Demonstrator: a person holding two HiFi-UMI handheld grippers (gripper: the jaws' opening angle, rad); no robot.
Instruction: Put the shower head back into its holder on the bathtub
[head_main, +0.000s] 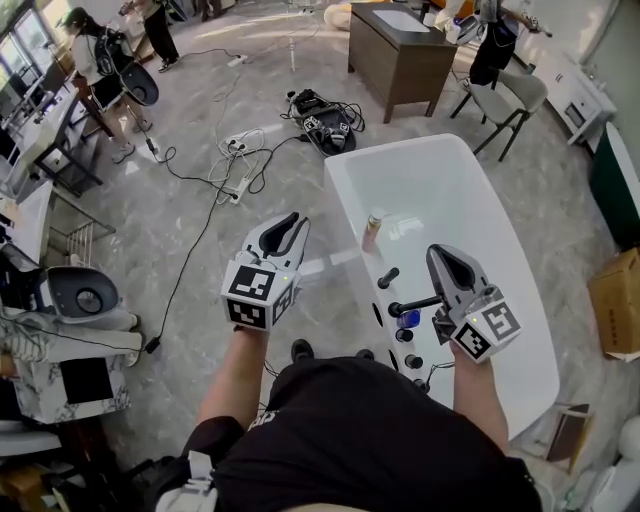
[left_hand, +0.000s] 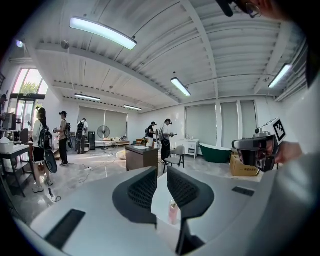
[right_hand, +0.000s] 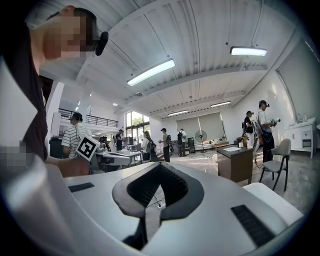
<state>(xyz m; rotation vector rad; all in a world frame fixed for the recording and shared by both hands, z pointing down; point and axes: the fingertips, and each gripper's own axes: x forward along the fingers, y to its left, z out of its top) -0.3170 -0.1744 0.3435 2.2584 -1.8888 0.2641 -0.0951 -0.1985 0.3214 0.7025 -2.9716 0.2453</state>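
The white bathtub (head_main: 500, 300) fills the right middle of the head view. On its near rim stand black tap fittings, and the black shower head (head_main: 412, 303) lies across the rim among them with a small blue part (head_main: 408, 319) below it; whether it sits in its holder I cannot tell. My right gripper (head_main: 437, 252) hovers just right of the shower head, shut and empty, its tips touching (right_hand: 161, 166). My left gripper (head_main: 296, 222) is over the floor left of the tub, shut with nothing between its jaws (left_hand: 161, 172). A pinkish bottle (head_main: 372, 230) stands on the tub's left rim.
Power strips and cables (head_main: 236, 165) trail over the grey floor left of the tub. Black gear (head_main: 322, 122) lies beyond the tub's far end. A brown desk (head_main: 400, 55) and a chair (head_main: 508, 100) stand behind. A cardboard box (head_main: 618, 305) sits at the right. People stand at the back.
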